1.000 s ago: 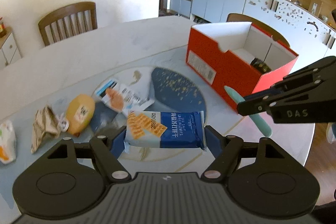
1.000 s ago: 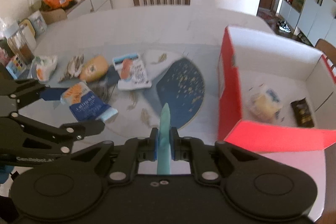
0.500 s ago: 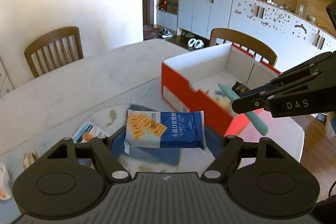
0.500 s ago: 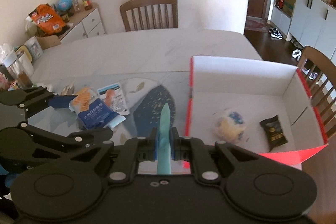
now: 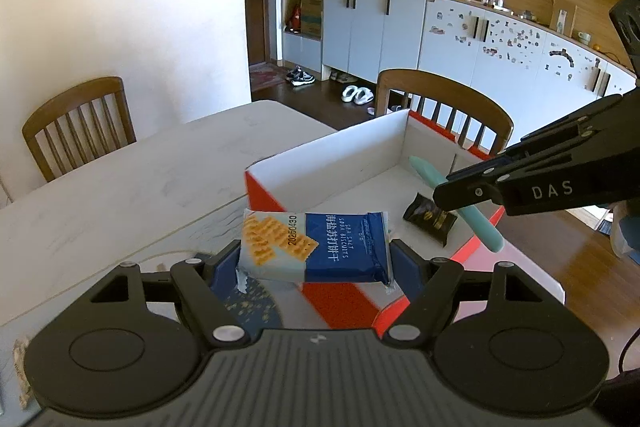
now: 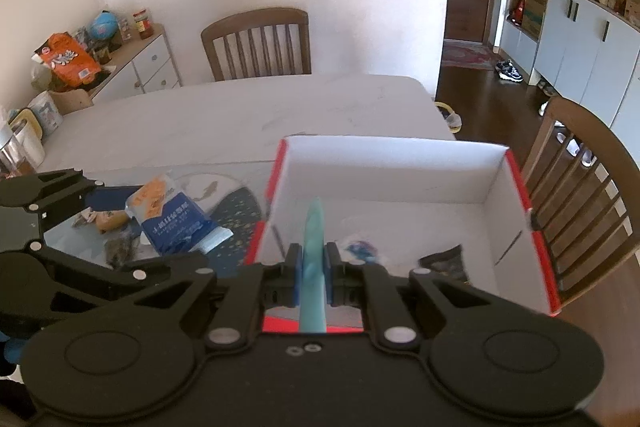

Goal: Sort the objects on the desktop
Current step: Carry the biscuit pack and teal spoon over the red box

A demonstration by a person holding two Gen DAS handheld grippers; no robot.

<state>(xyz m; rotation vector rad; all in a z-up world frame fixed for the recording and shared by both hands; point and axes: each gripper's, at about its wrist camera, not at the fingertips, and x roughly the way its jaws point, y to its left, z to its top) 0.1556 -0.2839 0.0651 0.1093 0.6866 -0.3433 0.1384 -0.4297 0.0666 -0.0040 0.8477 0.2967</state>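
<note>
Left gripper (image 5: 316, 259) clamps the biscuit pack (image 5: 316, 247); right gripper (image 6: 312, 267) pinches the teal pen (image 6: 313, 259). Carry both well inside the box (image 6: 400, 151), probably clear of its near rim, before releasing.

Cracker packet (image 5: 316, 247) reads "20250430"; right tongs (image 5: 440, 197) "DAS".

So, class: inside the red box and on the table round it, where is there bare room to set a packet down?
Free: the red box floor toward its far wall, and the white table between box and chair. Crowded: the box's near end, holding the dark packet and blue-white packet, and the snack pile left of it.
</note>
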